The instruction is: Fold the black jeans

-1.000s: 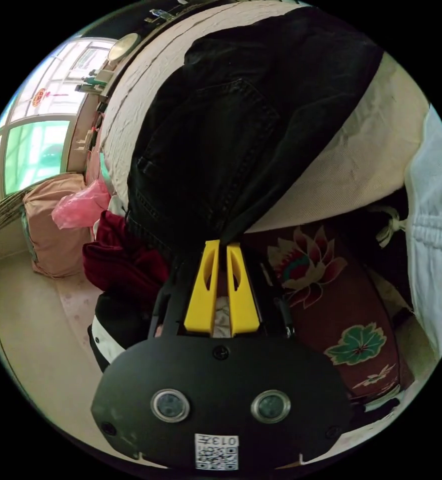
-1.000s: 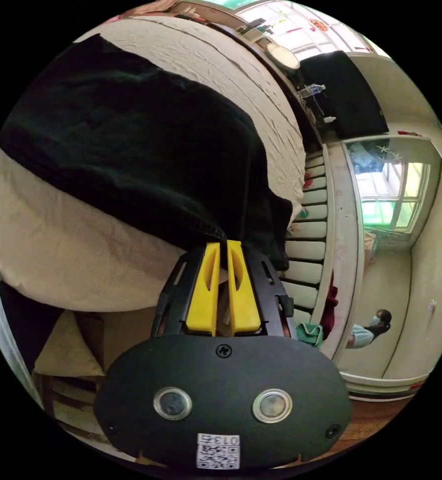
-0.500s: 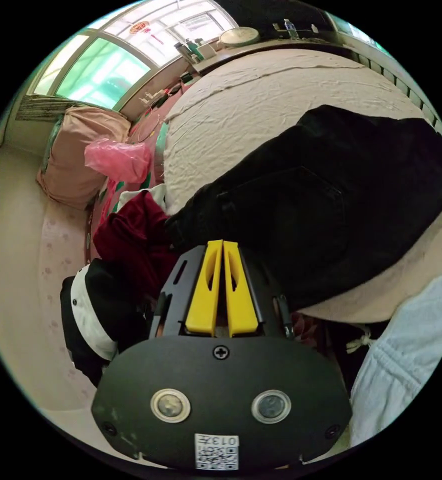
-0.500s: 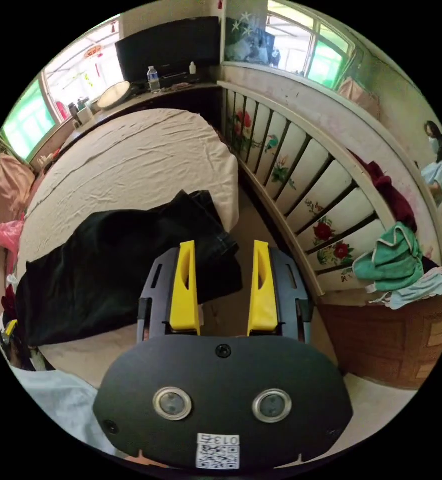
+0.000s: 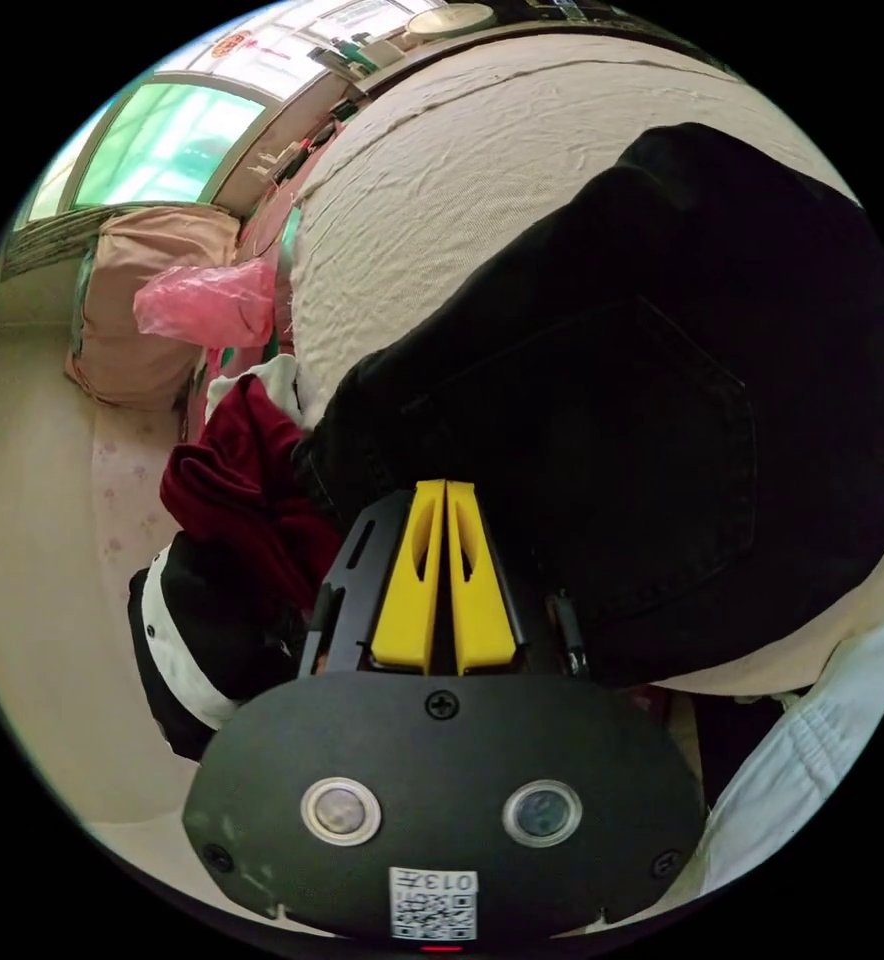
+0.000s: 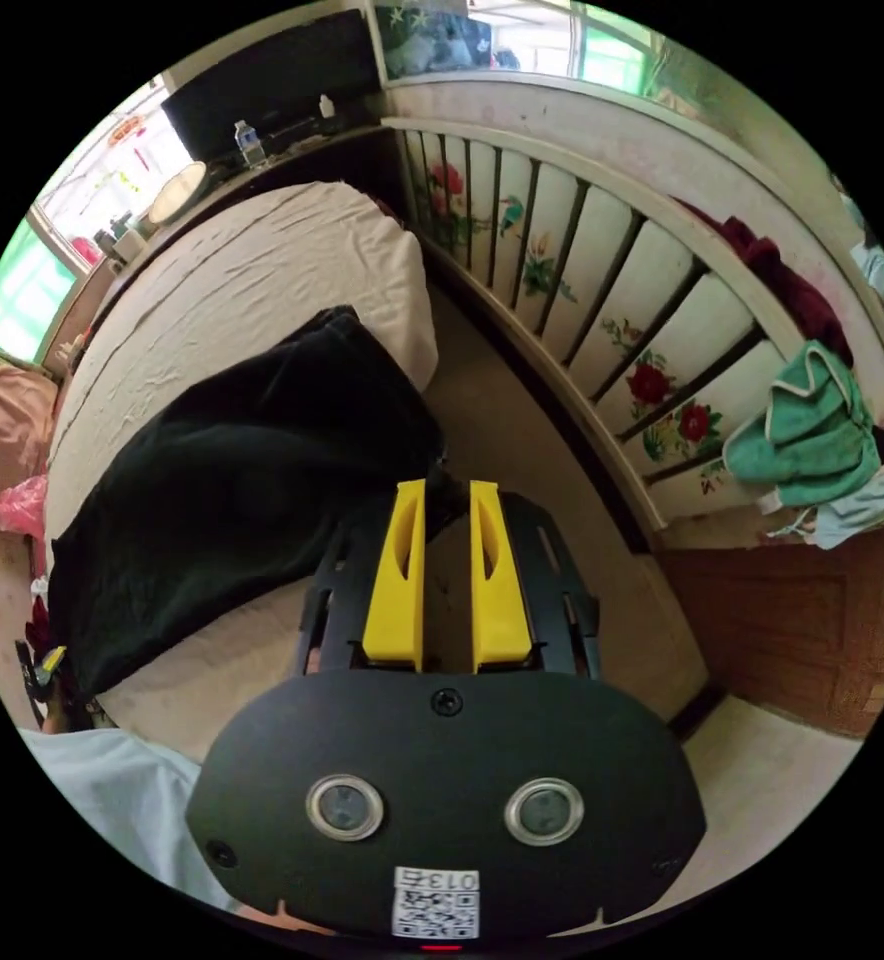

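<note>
Left gripper view has the left tool [image 5: 446, 492] pinched tight at the waist of the black jeans [image 5: 642, 400], while the right tool [image 6: 446, 492] bites their far end, maybe to pull them flat across the bed [image 6: 242, 270].

A bed [image 6: 262, 270] with a wrinkled cream sheet fills the middle of the right gripper view. A railing [image 6: 602, 300] of white slats painted with flowers curves along the right. Green-tinted windows [image 5: 162, 140] glow in the upper left of the left gripper view, above a pink cushion [image 5: 132, 300]. The floor [image 6: 522, 440] is pale beige.
</note>
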A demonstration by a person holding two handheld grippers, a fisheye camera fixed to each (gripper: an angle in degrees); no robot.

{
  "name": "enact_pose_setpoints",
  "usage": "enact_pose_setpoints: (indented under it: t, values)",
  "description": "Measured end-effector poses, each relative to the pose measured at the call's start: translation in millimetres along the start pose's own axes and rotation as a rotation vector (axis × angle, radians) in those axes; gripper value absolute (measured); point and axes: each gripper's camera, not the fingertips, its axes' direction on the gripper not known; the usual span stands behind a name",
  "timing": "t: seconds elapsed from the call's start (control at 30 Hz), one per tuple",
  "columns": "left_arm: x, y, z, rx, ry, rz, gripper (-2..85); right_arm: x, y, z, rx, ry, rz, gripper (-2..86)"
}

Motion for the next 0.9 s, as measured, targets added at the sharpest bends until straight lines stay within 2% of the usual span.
enact_pose_setpoints:
  t: [0.07,0.13,0.2,0.3,0.43,0.53,0.57,0.63,0.67,0.73,0.83,0.9]
  values:
    - [-8.2,1.2,-14.7,0.014,-0.001,-0.074,-0.3,10.2,-2.9,-9.5,0.003,0.052,0.018,11.1]
    - [-7.6,2.1,-48.7,0.139,-0.013,-0.081,-0.2,15.8,-10.1,-34.6,0.063,0.086,-0.023,12.8]
    - [22.6,-19.2,-108.2,0.38,0.037,0.049,0.0,5.9,-21.7,-50.6,0.124,0.104,-0.116,13.4]
    - [98.0,-80.6,-169.0,0.606,0.235,0.302,1.0,-16.7,-57.8,-57.5,0.169,0.011,-0.223,14.0]
    - [211.5,-156.6,-228.7,0.771,0.374,0.594,4.2,-31.5,-110.7,-27.3,0.038,-0.053,-0.287,14.3]
    - [296.4,-213.8,-257.3,0.702,0.485,0.803,7.1,-20.4,-131.4,-2.0,-0.083,-0.167,-0.246,10.9]
    - [325.9,-233.2,-261.3,0.628,0.498,0.865,7.7,-18.8,-133.4,0.3,-0.1,-0.194,-0.248,9.9]
    - [361.0,-252.9,-262.0,0.548,0.462,0.922,6.5,-18.7,-134.0,-5.2,-0.086,-0.203,-0.292,5.1]
    - [377.1,-259.7,-261.4,0.515,0.429,0.953,3.1,-19.2,-132.5,-10.1,-0.06,-0.187,-0.306,4.7]
    - [387.2,-260.6,-266.0,0.535,0.383,0.966,0.7,-17.4,-120.5,-37.5,0.088,-0.146,-0.365,3.8]
    - [379.4,-257.5,-275.2,0.644,0.367,0.866,-0.2,-6.3,-102.0,-54.9,0.293,-0.196,-0.374,3.6]
    - [388.6,-271.9,-263.2,0.557,0.352,0.823,-0.4,-1.2,-108.6,-29.8,0.209,-0.161,-0.311,4.0]
